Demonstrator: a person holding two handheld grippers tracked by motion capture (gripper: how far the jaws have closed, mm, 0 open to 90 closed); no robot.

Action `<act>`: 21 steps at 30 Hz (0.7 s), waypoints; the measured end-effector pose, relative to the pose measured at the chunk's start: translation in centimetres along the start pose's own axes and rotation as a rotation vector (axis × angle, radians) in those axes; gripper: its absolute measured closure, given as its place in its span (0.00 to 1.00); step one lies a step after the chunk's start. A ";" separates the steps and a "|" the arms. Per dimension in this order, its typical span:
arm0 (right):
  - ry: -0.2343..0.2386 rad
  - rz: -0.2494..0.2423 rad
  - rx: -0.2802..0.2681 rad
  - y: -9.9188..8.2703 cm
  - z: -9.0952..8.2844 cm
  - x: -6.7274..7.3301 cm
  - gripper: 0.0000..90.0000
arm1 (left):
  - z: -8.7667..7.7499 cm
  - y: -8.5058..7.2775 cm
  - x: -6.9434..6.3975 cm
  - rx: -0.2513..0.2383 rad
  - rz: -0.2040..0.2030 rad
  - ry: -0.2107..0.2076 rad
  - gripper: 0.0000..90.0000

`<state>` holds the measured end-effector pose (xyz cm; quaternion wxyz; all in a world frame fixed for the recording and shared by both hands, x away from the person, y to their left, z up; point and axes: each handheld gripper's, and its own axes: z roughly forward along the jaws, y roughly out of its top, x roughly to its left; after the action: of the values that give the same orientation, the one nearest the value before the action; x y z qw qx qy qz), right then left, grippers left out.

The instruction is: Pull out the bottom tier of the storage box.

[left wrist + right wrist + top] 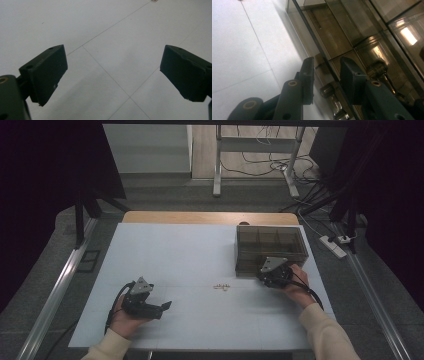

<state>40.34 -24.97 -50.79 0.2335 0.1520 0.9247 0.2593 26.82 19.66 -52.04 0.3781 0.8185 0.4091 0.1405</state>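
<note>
We see the right gripper (265,274) straddling the smoked box's (270,249) near wall, right edge of the worktop (180,265), seemingly not yet clamped. Left gripper (113,75) gapes, idle. Uneven bite could tip it.

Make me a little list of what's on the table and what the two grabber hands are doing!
Table: white top, wooden strip at the far edge
Box: smoky see-through box with compartments, far right
Small bits: pale little pieces near the middle, too small to tell what
Left gripper: jaws wide apart, nothing between them, resting at near left
Right gripper: at the box's near wall, jaws on either side of the wall
</note>
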 end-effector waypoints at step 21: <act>0.041 -0.015 0.010 -0.2 0.3 -0.5 0.70 | 0.1 0.0 0.0 0.004 0.002 0.001 0.08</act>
<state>40.86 -25.18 -50.97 0.2159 0.1408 0.9316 0.2561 26.84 19.57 -52.08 0.3764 0.8194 0.4088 0.1403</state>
